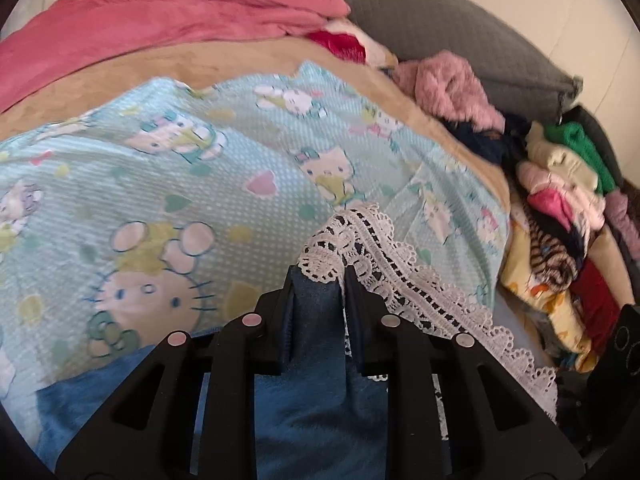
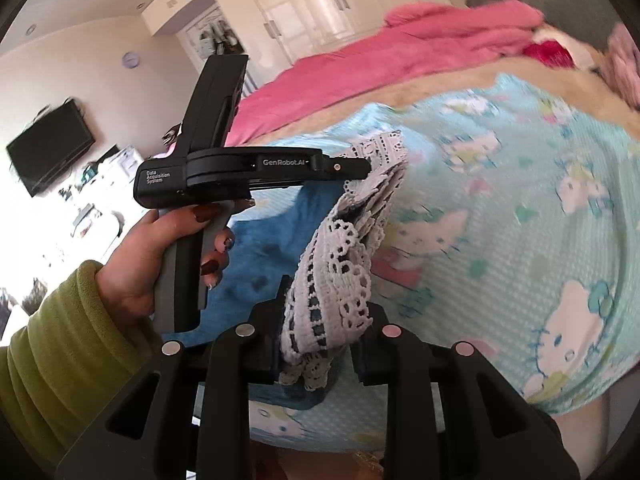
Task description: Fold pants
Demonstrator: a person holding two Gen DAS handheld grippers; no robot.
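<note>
The pants are blue denim with a white lace hem. In the left wrist view my left gripper is shut on the denim and lace at the hem, held above a light blue Hello Kitty sheet. In the right wrist view my right gripper is shut on the lace hem, with blue denim hanging behind it. The left gripper shows there too, held by a hand, pinching the lace a little farther up.
A pink blanket and a grey pillow lie at the back of the bed. A pile of mixed clothes sits at the right. In the right wrist view a wall TV and white wardrobes stand beyond the bed.
</note>
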